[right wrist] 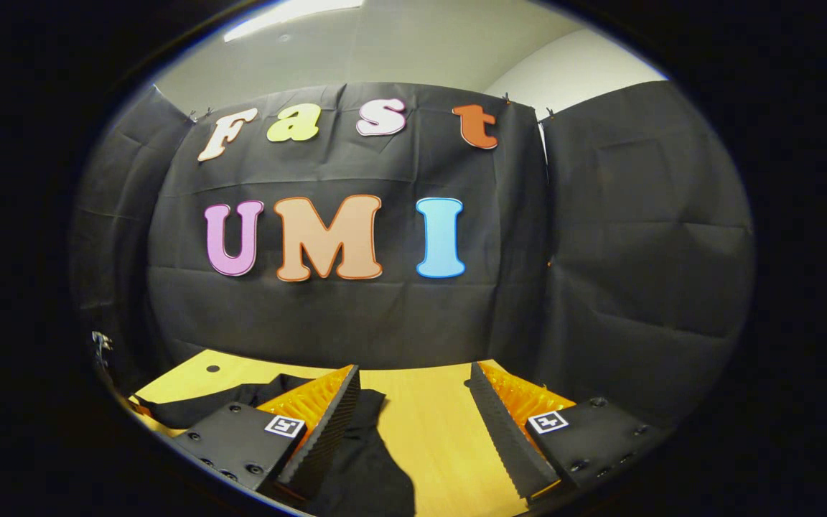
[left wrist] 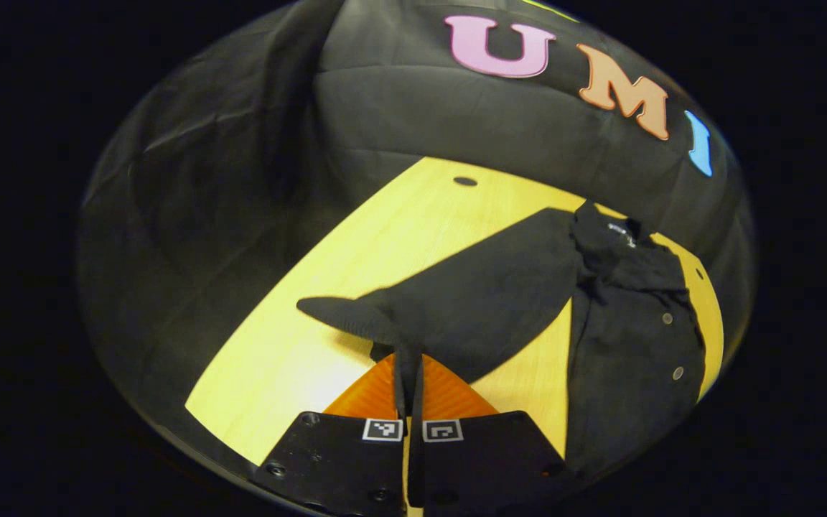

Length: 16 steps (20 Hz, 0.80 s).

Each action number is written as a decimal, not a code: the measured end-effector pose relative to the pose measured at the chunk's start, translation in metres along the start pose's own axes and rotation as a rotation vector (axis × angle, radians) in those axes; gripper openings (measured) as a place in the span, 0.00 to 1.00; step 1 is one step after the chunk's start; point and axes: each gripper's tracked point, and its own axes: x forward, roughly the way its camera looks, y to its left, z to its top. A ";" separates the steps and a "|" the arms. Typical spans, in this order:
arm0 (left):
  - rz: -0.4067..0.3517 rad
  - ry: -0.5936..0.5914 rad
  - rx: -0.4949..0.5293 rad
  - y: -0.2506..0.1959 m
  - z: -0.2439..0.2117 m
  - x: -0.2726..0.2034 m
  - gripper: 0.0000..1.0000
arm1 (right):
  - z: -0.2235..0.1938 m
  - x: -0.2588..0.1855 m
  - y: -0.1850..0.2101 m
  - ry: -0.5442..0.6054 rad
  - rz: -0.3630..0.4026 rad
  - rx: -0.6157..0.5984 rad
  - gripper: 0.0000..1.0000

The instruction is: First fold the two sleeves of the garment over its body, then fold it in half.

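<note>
Left gripper view: the left gripper point(left wrist: 408, 366) sits at 6 o'clock, fingers clenched together on the edge of a black sleeve point(left wrist: 456, 301) of the garment point(left wrist: 629, 345). The sleeve stretches from the fingers toward 2 o'clock, where it joins the garment's body. The cuff end points toward 9 o'clock, just past the fingers. The body lies bunched at 3 to 4 o'clock on the yellow wooden table point(left wrist: 298, 359), with small round buttons point(left wrist: 678, 373) showing on its front. A dark round hole point(left wrist: 465, 181) marks the tabletop at 12 o'clock, well apart from the cloth. Nothing lies between sleeve and body but bare table.

Right gripper view: the right gripper point(right wrist: 413, 424) at 6 o'clock, fingers spread wide, gripping nothing. Black garment cloth lies at 7 o'clock, under and beside the finger point(right wrist: 324, 424) on that side; touching or not, cannot tell. The other finger point(right wrist: 503, 431) is over bare table.
</note>
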 end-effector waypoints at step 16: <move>-0.382 -0.316 0.270 -0.301 0.168 0.012 0.00 | -0.003 -0.001 -0.091 0.010 -0.077 0.050 0.96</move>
